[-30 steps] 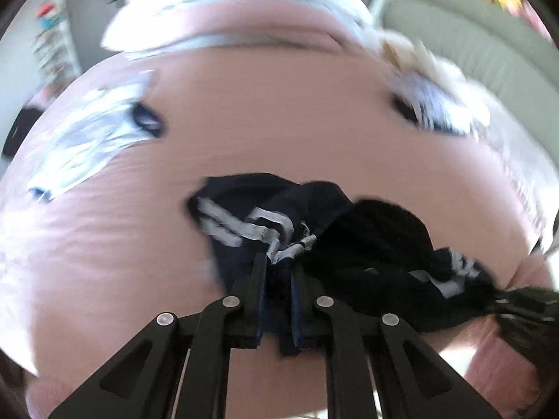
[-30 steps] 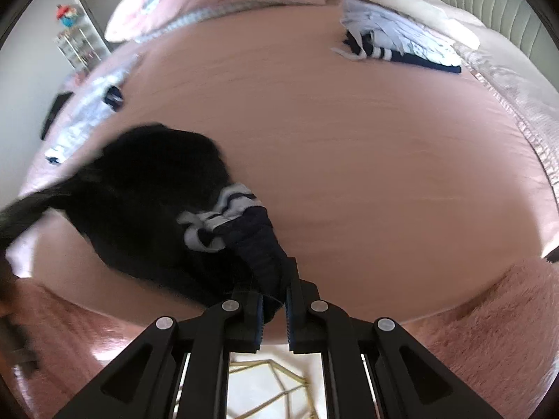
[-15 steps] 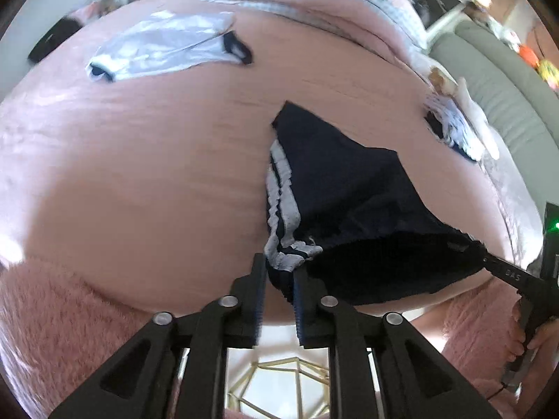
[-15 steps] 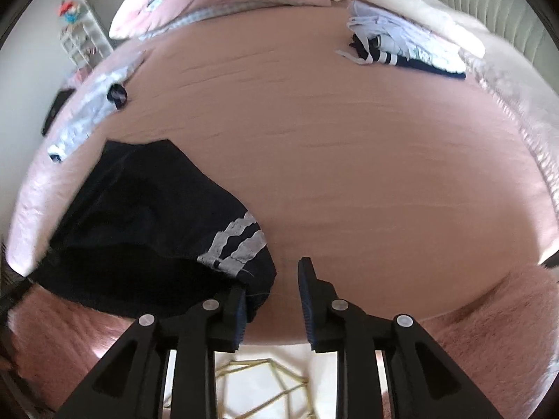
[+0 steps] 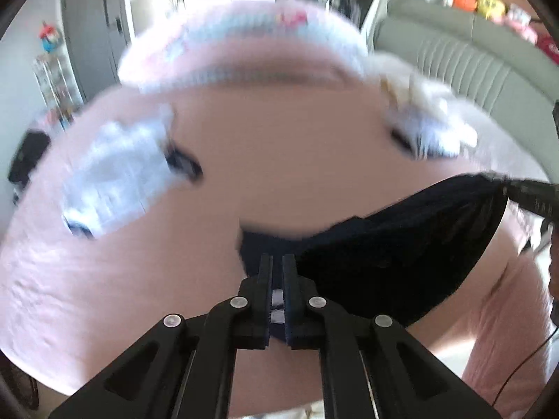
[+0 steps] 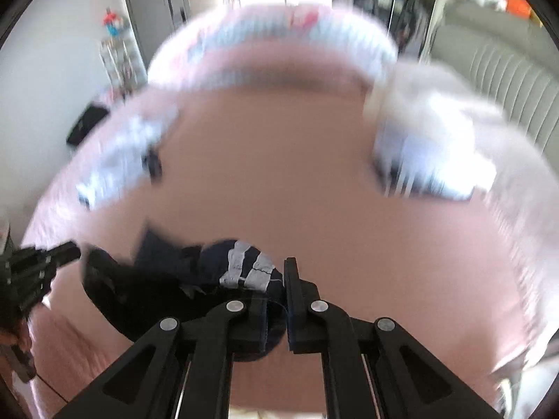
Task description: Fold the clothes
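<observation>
A dark navy garment with white stripes hangs stretched between my two grippers above the pink bed. In the left wrist view my left gripper is shut on one end of it. The cloth runs right to my right gripper, which pinches the other end. In the right wrist view my right gripper is shut on the striped hem, and the cloth hides its left finger. My left gripper shows at the far left. Both views are blurred by motion.
A pale blue-white garment lies flat on the bed's left side. A loose pile of light clothes sits at the right. A rolled pink and blue duvet lies at the far end, with a grey padded headboard beyond.
My right gripper, open half a second ago beside the striped hem, has shut on it. Both grippers have swung upward, and the garment has come off the bed and is pulled out between them.
</observation>
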Available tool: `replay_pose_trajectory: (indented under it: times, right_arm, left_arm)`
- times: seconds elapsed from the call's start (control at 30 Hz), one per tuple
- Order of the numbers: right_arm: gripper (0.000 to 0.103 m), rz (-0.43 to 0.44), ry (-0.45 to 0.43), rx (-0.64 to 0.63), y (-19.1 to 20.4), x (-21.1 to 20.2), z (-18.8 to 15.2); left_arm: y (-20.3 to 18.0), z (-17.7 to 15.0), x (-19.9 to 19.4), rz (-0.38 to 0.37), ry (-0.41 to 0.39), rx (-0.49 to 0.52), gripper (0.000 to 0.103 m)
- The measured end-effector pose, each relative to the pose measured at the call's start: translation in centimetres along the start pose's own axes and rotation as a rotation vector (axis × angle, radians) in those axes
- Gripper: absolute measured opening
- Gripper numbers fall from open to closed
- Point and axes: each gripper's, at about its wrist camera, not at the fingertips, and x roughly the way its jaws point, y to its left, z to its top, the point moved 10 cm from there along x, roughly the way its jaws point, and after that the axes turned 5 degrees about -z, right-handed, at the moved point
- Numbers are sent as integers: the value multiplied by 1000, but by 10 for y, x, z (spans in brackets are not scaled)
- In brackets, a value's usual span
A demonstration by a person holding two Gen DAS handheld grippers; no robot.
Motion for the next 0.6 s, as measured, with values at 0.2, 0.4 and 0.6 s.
replay_pose_trajectory:
  times: [0.2, 0.4, 0.6]
  right_arm:
    - [5, 18, -185, -8, 8, -59, 101]
    - [5, 22, -220, -11, 10, -75, 119]
    - [5, 31, -165, 9, 4, -69, 88]
  left_arm:
    - [-1, 83, -43, -64, -128, 33, 4]
    - [-53, 32, 10, -239, 14, -40, 5]
    - [-125, -28, 70, -422, 157, -180, 15]
